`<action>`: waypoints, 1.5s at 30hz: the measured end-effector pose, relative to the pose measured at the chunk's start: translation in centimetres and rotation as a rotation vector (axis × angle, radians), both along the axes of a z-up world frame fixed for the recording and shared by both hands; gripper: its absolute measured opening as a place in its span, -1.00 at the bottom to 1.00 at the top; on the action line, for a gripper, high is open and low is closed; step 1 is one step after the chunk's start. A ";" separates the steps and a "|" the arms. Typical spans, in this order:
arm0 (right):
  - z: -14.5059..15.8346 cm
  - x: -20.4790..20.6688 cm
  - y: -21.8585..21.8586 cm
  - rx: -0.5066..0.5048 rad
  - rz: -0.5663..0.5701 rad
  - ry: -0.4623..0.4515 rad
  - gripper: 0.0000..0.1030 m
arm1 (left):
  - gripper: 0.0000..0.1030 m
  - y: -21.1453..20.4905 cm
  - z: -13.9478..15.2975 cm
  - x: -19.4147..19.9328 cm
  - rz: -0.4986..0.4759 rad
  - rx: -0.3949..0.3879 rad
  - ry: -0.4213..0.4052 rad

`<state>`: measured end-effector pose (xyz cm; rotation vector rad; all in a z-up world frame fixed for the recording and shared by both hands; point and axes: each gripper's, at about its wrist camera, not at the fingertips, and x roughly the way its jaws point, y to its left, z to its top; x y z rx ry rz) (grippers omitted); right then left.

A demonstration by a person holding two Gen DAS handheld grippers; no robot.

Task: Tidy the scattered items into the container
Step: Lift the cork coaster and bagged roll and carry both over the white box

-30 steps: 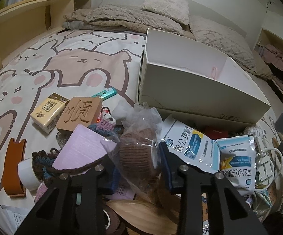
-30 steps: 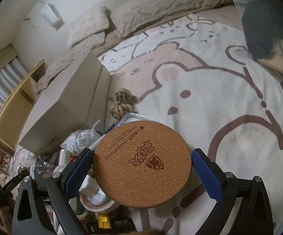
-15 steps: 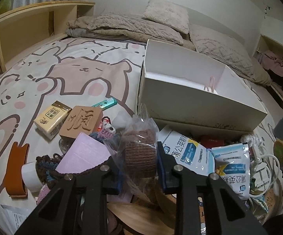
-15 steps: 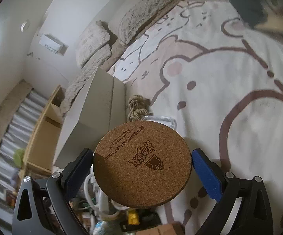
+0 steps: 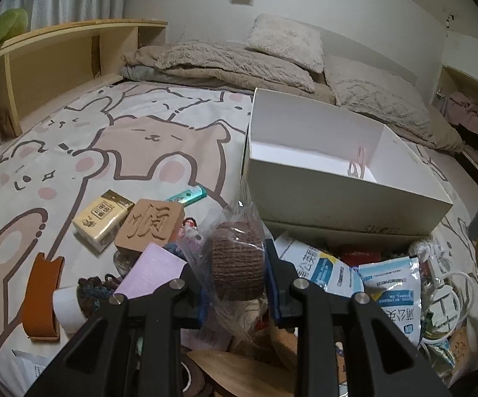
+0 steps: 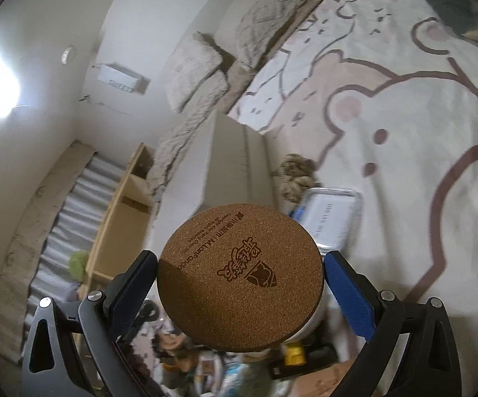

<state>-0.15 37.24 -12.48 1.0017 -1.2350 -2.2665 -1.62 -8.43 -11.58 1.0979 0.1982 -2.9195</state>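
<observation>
My left gripper [image 5: 237,281] is shut on a brown knitted roll in a clear plastic bag [image 5: 237,259], held above the pile of scattered items. The white open box [image 5: 348,198] stands just beyond it on the bed, with a small pink thing [image 5: 358,165] inside. My right gripper [image 6: 240,279] is shut on a round cork coaster [image 6: 239,276] with printed lettering, raised high above the bed. The box also shows in the right wrist view [image 6: 229,165], ahead and to the left of the coaster.
The pile holds a wooden block with a carved character [image 5: 149,226], a yellow tissue pack [image 5: 101,213], a pink card [image 5: 153,273], blue-white pouches [image 5: 387,292], an orange holder [image 5: 42,294] and white cables [image 5: 450,294]. A rope knot [image 6: 295,173] and clear packet [image 6: 331,215] lie beside the box.
My left gripper has closed on the bagged brown roll and lifted it from the pile. My right gripper has risen and tilted with the coaster, away from the bed.
</observation>
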 end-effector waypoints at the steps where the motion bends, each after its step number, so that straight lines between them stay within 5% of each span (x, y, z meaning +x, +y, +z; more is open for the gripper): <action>1: 0.3 0.0 -0.1 -0.012 0.006 0.005 0.95 | -0.47 -0.1 0.1 0.0 0.002 0.001 0.006; 34: 9.8 1.4 -1.6 -0.026 0.059 0.182 0.95 | -0.48 -0.5 7.2 3.4 -0.056 0.088 0.182; 45: 13.6 0.4 -3.0 0.014 0.076 0.252 0.95 | -0.48 1.7 12.2 3.2 -0.111 0.098 0.271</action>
